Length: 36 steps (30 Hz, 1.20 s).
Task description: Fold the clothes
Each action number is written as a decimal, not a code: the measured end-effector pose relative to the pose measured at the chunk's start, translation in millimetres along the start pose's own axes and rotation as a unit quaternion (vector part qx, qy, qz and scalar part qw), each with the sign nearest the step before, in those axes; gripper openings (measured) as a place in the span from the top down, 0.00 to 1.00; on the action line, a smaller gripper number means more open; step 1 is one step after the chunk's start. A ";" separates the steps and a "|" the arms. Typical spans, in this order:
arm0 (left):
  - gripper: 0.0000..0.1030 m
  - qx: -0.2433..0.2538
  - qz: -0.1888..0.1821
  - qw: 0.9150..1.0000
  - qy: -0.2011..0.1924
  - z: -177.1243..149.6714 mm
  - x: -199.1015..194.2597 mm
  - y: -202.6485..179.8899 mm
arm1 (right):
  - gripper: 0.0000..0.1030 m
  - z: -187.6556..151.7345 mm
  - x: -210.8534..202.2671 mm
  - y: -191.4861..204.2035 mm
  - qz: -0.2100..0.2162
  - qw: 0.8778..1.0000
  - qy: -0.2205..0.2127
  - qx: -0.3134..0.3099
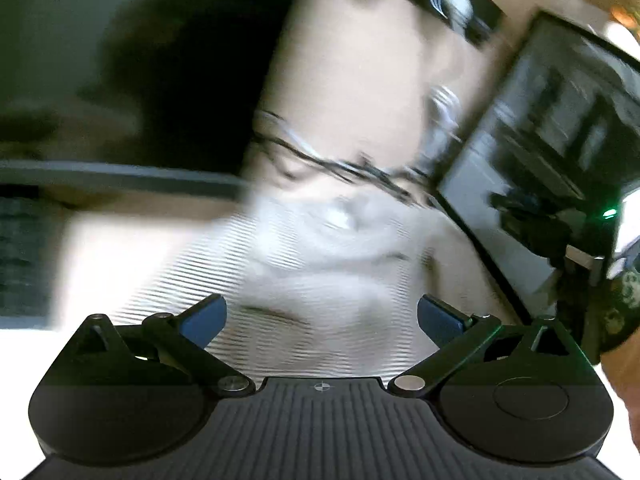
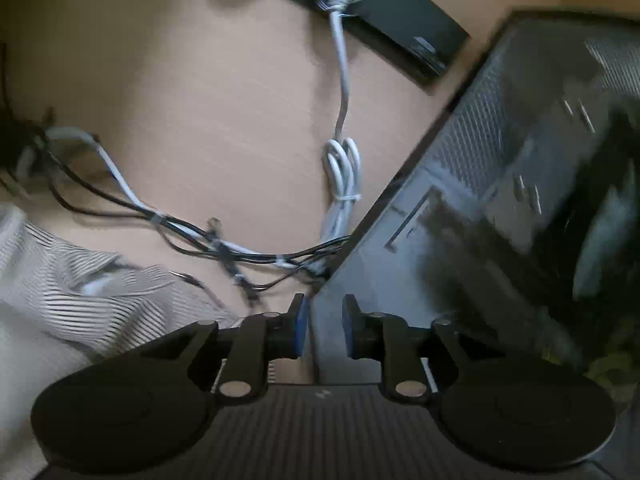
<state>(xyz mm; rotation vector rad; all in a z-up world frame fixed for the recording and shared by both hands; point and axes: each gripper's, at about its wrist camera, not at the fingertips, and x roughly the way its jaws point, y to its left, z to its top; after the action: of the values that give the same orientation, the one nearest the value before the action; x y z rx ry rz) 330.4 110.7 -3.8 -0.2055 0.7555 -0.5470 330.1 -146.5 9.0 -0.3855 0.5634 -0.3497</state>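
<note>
A white garment with thin dark stripes (image 1: 320,272) lies crumpled on the wooden table, just ahead of my left gripper (image 1: 322,318). The left gripper is open wide and empty, its blue pads spread above the cloth. The view is blurred by motion. In the right wrist view the same striped garment (image 2: 72,300) lies at the lower left. My right gripper (image 2: 324,326) is partly open with a narrow gap and holds nothing. It hovers over the edge of a dark computer case, to the right of the garment.
A dark computer case (image 2: 520,200) (image 1: 540,152) stands at the right. A bundle of white and black cables (image 2: 240,240) lies on the wooden table (image 2: 200,80) beyond the garment. A black power strip (image 2: 392,12) sits at the back. A dark shape (image 1: 180,60) fills the left.
</note>
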 end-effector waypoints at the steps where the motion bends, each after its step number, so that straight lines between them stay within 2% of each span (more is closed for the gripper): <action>1: 0.00 0.007 -0.017 1.000 0.004 -4.8 14.3 -8.2 | 0.74 -5.2 -10.4 0.4 0.028 1.000 -0.003 0.013; 2: 0.00 0.018 -0.025 1.000 0.005 -11.3 28.8 -16.8 | 0.70 -9.2 -17.3 4.9 0.057 0.998 -0.001 0.023; 4: 0.00 0.055 -0.025 0.998 0.000 -26.5 49.2 -32.7 | 0.69 -21.0 -28.6 12.4 0.112 0.992 0.016 0.047; 7: 0.00 0.106 0.004 0.994 0.007 -56.9 67.3 -39.9 | 0.68 -42.0 -33.6 14.7 0.195 0.974 0.053 0.107; 9: 0.00 0.123 0.013 0.992 -0.011 -72.9 60.2 -37.6 | 0.66 -54.0 -37.0 12.1 0.226 0.964 0.067 0.122; 10: 0.00 0.116 0.022 0.993 -0.007 -76.5 56.1 -36.5 | 0.66 -57.8 -40.8 13.3 0.232 0.962 0.069 0.123; 12: 0.00 0.105 0.032 0.994 -0.008 -85.1 44.8 -36.3 | 0.59 -59.8 -46.7 15.9 0.247 0.957 0.071 0.131; 14: 0.00 0.107 0.042 0.993 -0.005 -98.7 28.1 -40.2 | 0.56 -54.1 -46.8 14.4 0.269 0.948 0.071 0.152; 17: 0.00 0.118 0.050 0.992 0.014 -115.9 1.0 -47.1 | 0.56 -36.7 -43.0 17.0 0.312 0.930 0.064 0.182; 19: 0.00 0.117 0.028 0.993 0.018 -112.0 -19.3 -37.2 | 0.58 -17.1 -31.2 31.9 0.346 0.915 0.068 0.196; 20: 0.00 0.116 0.049 0.992 0.000 -104.8 -30.8 -31.4 | 0.58 -6.7 -23.5 41.1 0.362 0.908 0.070 0.200; 21: 0.00 0.115 0.073 0.990 -0.021 -97.1 -42.4 -25.4 | 0.58 2.5 -15.4 51.9 0.371 0.905 0.071 0.197; 23: 0.00 0.118 0.157 0.980 -0.037 -81.8 -55.9 -8.1 | 0.58 18.9 1.3 76.1 0.379 0.905 0.072 0.179; 24: 0.00 0.114 0.177 0.977 -0.026 -75.7 -57.0 0.7 | 0.58 24.9 9.5 90.0 0.375 0.909 0.073 0.164; 26: 0.00 0.107 0.196 0.975 0.009 -70.1 -52.2 13.1 | 0.58 30.6 26.1 116.5 0.365 0.918 0.079 0.136; 28: 0.00 0.117 0.205 0.971 0.028 -70.7 -46.3 16.2 | 0.56 31.6 45.4 135.7 0.350 0.923 0.104 0.123; 29: 0.00 0.119 0.203 0.971 0.030 -72.5 -45.9 14.8 | 0.56 31.5 57.7 142.0 0.347 0.921 0.128 0.125; 30: 0.00 0.121 0.201 0.972 0.032 -74.5 -45.7 13.1 | 0.58 34.9 66.2 142.9 0.365 0.910 0.133 0.143; 31: 0.00 0.117 0.197 0.973 0.035 -75.9 -46.0 12.5 | 0.63 40.2 72.1 141.0 0.394 0.894 0.126 0.170; 32: 0.00 0.112 0.197 0.973 0.040 -74.8 -43.6 12.9 | 0.64 46.8 75.9 134.4 0.429 0.870 0.115 0.215; 33: 0.00 0.107 0.198 0.973 0.045 -73.4 -40.8 13.4 | 0.64 53.6 75.6 127.4 0.447 0.855 0.102 0.243; 34: 0.00 0.102 0.198 0.974 0.049 -72.0 -38.1 13.9 | 0.64 59.7 73.6 122.0 0.450 0.851 0.088 0.255; 35: 0.00 0.100 0.198 0.974 0.052 -72.5 -36.5 13.8 | 0.64 63.4 70.0 118.8 0.441 0.859 0.079 0.247; 36: 0.00 0.100 0.198 0.974 0.055 -73.1 -35.1 13.6 | 0.64 65.4 65.5 116.9 0.423 0.875 0.073 0.225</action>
<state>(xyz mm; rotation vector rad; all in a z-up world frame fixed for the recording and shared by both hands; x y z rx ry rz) 263.8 142.2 -40.3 0.1620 0.8173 -0.2526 444.3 -55.4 -21.0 0.3575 0.7213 0.3460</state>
